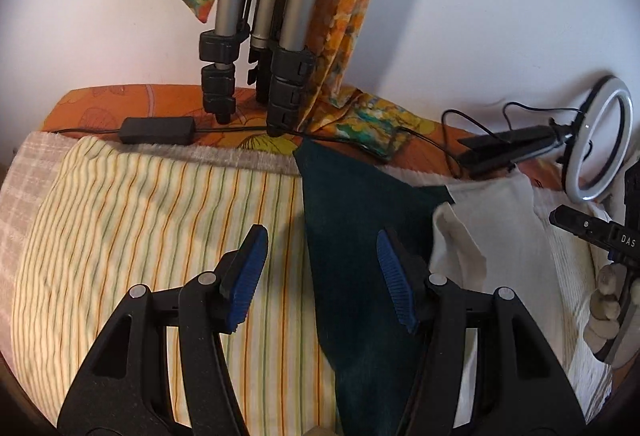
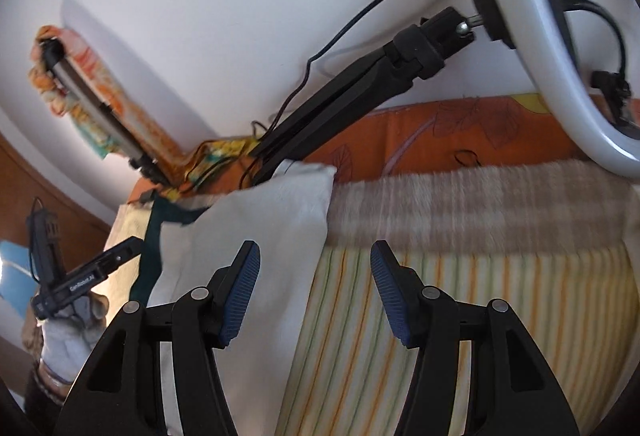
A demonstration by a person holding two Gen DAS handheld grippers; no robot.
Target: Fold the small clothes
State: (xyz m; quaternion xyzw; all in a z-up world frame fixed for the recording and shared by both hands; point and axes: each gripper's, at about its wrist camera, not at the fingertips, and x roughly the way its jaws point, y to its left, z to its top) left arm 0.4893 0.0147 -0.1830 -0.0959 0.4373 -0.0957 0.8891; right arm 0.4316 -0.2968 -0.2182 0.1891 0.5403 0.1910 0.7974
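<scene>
A dark green cloth [image 1: 360, 268] lies flat on the striped yellow sheet [image 1: 140, 220], and a white cloth [image 1: 492, 228] lies to its right, partly over it. My left gripper [image 1: 322, 270] is open and empty, above the green cloth's left edge. My right gripper [image 2: 315, 292] is open and empty, above the right edge of the white cloth [image 2: 256, 236]. The green cloth [image 2: 154, 236] peeks out at the white cloth's far left. The left gripper's body [image 2: 80, 280] shows in the right wrist view, and the right gripper's body [image 1: 600, 236] shows in the left wrist view.
Tripod legs [image 1: 256, 68] draped with floral fabric [image 1: 352, 16] stand at the back by the wall. A black adapter box [image 1: 158, 131] and cables lie on the orange bedspread [image 1: 100, 104]. A ring light [image 1: 600, 148] on a black stand lies at the right, close over the bed [image 2: 540, 48].
</scene>
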